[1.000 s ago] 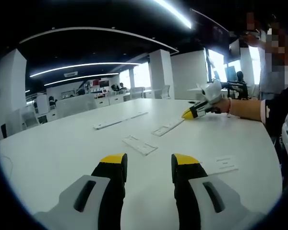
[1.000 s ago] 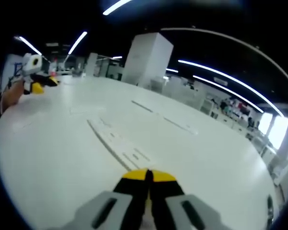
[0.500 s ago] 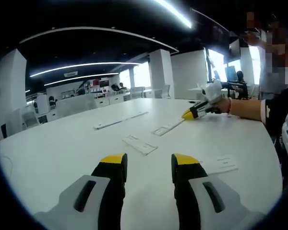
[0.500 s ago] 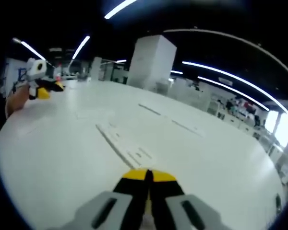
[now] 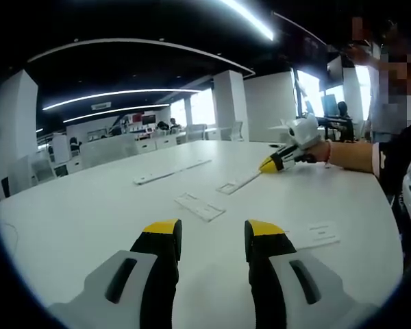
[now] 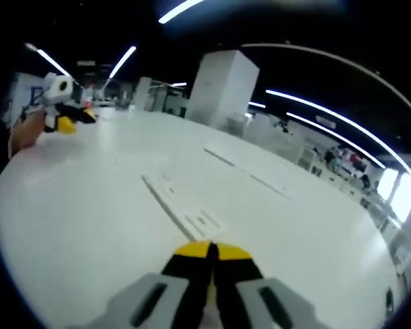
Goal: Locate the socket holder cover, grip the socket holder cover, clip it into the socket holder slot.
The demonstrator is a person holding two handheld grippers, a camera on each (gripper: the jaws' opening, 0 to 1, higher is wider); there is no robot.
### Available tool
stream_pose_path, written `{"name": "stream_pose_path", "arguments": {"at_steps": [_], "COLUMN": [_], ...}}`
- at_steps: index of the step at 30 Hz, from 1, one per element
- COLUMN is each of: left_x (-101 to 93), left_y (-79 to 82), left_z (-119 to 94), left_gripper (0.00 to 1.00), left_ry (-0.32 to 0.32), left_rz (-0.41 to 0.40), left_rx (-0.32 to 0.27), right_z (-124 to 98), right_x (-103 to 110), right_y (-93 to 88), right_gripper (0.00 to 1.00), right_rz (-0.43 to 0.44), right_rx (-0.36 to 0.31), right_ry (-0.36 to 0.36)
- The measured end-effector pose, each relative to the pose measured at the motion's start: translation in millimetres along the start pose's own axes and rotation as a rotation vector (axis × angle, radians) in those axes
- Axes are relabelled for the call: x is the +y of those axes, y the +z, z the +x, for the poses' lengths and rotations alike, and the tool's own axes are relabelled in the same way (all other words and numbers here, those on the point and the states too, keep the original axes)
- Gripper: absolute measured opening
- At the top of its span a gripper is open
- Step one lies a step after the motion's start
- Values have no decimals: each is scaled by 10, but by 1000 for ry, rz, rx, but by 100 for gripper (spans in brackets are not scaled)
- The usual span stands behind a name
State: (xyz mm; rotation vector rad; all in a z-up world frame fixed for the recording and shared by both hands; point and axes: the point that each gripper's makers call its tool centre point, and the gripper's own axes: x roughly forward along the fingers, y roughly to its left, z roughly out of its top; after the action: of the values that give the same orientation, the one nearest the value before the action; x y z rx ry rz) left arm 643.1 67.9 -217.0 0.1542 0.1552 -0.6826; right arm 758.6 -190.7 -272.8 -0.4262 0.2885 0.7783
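The right gripper (image 6: 211,248) has lifted a little off the long strip (image 6: 181,209); nothing else has moved. A big white table (image 5: 82,205) holds several flat white strips. The left gripper (image 5: 212,229) hangs above it, jaws spread apart. The right gripper's jaws are pressed together, just above the strip's near end. Which strip is the cover, I cannot tell.

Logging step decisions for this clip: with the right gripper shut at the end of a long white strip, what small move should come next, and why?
Probably open the right gripper and ease forward onto the long white strip directly ahead; its jaws are closed with nothing visibly held. The left gripper hovers open above the table.
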Motion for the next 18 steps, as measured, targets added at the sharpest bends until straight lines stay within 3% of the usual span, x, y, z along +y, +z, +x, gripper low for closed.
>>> {"name": "stream_pose_path", "arguments": {"at_steps": [18], "left_x": [46], "left_y": [1], "left_z": [-3], "left_gripper": [38], "left_ry": [11], "left_rz": [5], "left_rx": [2], "right_z": [3], "right_x": [-67], "right_y": [-22], "right_gripper": [4], "right_rz": [33], "right_rx": [30], "right_ry": [-21]}}
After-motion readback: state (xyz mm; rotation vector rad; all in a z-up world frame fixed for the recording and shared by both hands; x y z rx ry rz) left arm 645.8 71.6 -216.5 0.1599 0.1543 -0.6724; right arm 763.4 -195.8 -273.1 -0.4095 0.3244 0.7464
